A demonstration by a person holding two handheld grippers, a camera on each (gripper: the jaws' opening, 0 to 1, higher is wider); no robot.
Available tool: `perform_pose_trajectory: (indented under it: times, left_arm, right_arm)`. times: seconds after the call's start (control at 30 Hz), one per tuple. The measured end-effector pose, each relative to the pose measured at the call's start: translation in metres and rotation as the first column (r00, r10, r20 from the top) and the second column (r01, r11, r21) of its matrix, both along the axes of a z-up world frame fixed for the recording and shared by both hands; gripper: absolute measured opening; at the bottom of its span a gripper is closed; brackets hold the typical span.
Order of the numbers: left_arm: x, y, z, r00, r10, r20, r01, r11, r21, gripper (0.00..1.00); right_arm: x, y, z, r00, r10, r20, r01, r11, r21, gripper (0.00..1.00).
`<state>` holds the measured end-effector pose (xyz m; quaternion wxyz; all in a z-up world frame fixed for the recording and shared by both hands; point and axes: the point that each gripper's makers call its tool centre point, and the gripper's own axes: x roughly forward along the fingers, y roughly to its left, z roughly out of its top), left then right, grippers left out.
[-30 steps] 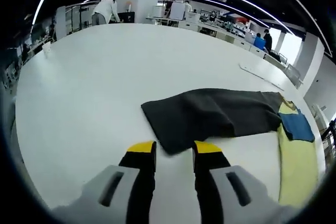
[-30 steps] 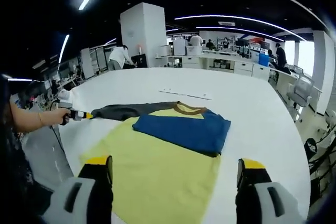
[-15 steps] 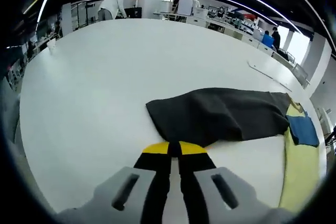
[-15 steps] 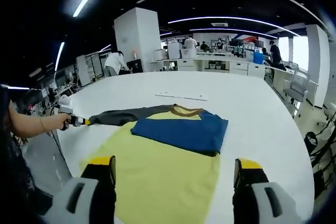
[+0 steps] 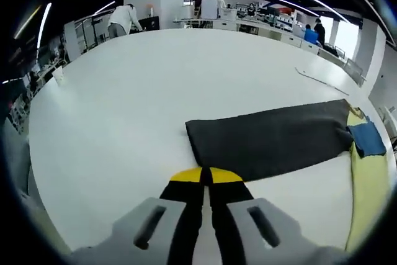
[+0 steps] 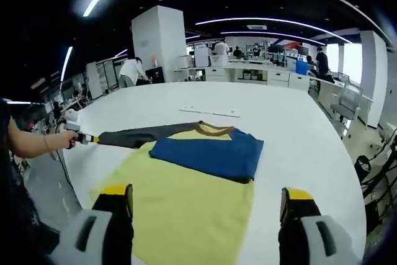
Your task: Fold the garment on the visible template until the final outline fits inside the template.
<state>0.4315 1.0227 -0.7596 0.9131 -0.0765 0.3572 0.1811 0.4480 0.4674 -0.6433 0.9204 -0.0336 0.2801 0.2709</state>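
Grey sleeve pinched by left tool.

Open-plan office: white pillar, ceiling light strips, desks, bright window.

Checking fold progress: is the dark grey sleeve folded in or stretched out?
Stretched out: the dark grey sleeve extends flat, away from the yellow template, its end pinched by the left gripper.

The yellow template runs out of the right gripper view at the bottom, between the tool's jaws. In the left gripper view, the closed tool covers the sleeve edge it pinches.
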Motion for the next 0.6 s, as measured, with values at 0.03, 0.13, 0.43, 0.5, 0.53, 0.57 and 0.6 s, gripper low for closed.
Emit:
perform_pose_trajectory:
  times: [0.03,0.13,0.43,0.5,0.53,0.57,0.6]
  left_arm:
    - [-0.0008,0.0005,-0.0014,1.000,0.000,-0.006,0.000,1.000,0.003,0.00]
    - [-0.0010,0.0006,-0.0031,1.000,0.004,-0.004,-0.004,1.000,-0.003,0.00]
    - [-0.0052,-0.0051,-0.0057,0.999,0.030,-0.018,-0.031,0.999,-0.035,0.16]
    - [-0.0039,-0.0057,-0.0033,1.000,0.028,-0.010,-0.028,0.999,-0.018,0.15]
    - [-0.0040,-0.0059,-0.0031,1.000,0.029,-0.009,-0.030,0.999,-0.017,0.14]
    - [-0.0040,-0.0068,-0.0029,0.999,0.051,-0.001,-0.051,0.998,-0.032,0.11]
    - [-0.0040,-0.0061,-0.0026,0.997,0.072,0.005,-0.071,0.997,-0.038,0.08]
  right_arm:
    - [-0.0003,0.0004,0.0000,1.000,0.002,0.000,-0.002,1.000,-0.002,0.99]
    - [-0.0010,0.0006,-0.0002,1.000,0.001,-0.001,-0.001,1.000,-0.002,0.99]
    - [-0.0055,-0.0018,-0.0037,1.000,-0.008,-0.009,0.008,1.000,-0.013,0.99]
    - [-0.0064,-0.0025,-0.0045,1.000,-0.011,-0.009,0.010,1.000,-0.019,0.99]
    - [-0.0068,-0.0026,-0.0046,1.000,-0.010,-0.007,0.010,1.000,-0.022,0.99]
    - [-0.0072,-0.0027,-0.0049,1.000,-0.008,-0.006,0.008,1.000,-0.024,0.99]
    - [-0.0078,-0.0034,-0.0057,1.000,-0.009,-0.006,0.008,0.999,-0.032,0.99]
